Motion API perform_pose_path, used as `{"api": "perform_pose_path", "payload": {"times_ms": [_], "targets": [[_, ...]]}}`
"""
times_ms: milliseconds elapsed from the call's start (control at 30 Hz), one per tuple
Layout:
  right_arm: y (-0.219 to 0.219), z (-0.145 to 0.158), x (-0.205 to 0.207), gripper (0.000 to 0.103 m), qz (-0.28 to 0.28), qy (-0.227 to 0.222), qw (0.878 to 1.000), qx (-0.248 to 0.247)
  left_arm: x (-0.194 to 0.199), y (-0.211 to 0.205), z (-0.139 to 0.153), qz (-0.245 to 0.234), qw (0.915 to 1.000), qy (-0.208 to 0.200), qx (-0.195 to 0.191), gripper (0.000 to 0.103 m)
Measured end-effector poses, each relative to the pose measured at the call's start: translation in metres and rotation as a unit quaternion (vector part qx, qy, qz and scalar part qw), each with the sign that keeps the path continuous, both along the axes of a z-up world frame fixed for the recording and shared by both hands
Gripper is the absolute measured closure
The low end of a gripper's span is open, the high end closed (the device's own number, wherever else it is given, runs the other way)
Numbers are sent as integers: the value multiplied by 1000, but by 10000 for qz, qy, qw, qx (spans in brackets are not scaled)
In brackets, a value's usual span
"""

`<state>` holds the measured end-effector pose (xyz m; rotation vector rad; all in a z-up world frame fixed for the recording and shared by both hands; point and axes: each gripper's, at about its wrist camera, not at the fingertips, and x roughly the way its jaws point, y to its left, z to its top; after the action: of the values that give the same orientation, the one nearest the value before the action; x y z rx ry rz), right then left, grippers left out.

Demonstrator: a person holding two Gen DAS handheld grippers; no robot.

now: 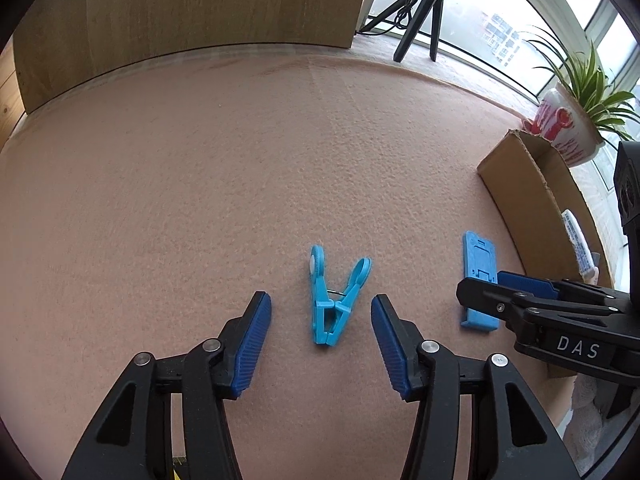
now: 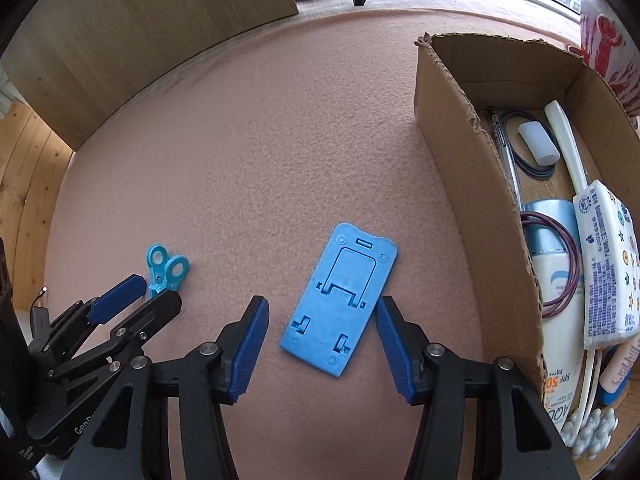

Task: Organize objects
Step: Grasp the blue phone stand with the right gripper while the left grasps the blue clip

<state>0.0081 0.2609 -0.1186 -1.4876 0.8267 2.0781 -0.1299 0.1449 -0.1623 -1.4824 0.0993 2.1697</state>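
The left gripper [image 1: 320, 332] is hanging spread around the light blue clothespin [image 1: 335, 300], lying low in the centre of the left wrist frame on the pink mat [image 1: 240, 168]; it is looking light, stiff and springy, so pinching across its hinge is seeming safest; the right gripper [image 2: 322, 334] is likewise gaping over the flat blue phone stand [image 2: 338, 300], thin, rigid, probably slippery, best taken by its long edges; the cardboard box [image 2: 448, 128] is waiting at right.
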Motion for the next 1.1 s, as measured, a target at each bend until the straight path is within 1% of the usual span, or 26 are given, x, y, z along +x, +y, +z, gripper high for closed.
{"api": "perform_pose_path", "payload": {"times_ms": [67,100,133,167,267,333,367,433,533,700,733,833,967,1100], "targets": [[-3,0,-5,59,120,-54,9998,147,1,0,0,1,10000,28,-24,52],[-5,0,-8,61,199,-72,9995,220,1,-1,0,10,10000,53,-57,57],[-8,0,-11,64,275,-93,9991,303,1,-1,-1,17,10000,67,-71,60],[-10,-1,-13,67,357,-118,9986,374,1,-2,-1,24,10000,68,-57,61],[-19,-1,-16,68,619,-123,9967,504,2,-4,-1,40,10000,69,-38,68],[-24,-2,-15,68,760,-102,9953,585,3,-4,-1,26,10000,76,-32,76],[-26,-2,-13,69,815,-87,9947,617,4,-3,-2,26,10000,77,-48,78],[-29,-2,-10,69,893,-56,9941,612,6,-4,-2,37,9999,81,-51,83],[-35,-3,1,69,964,14,9938,554,10,-7,-2,69,10000,12,66,83],[-46,-4,26,69,972,140,9939,493,21,-6,-1,105,9998,-2,141,84],[-50,-1,24,69,952,158,9942,469,23,-7,0,125,9998,-15,166,84],[-54,3,41,70,829,279,9958,264,27,-10,4,208,9993,-63,303,84],[-49,13,55,70,750,437,9960,203,35,-10,16,222,9988,-9,432,84],[-47,34,66,70,708,662,9949,270,40,-4,32,173,9982,90,564,84]]}}
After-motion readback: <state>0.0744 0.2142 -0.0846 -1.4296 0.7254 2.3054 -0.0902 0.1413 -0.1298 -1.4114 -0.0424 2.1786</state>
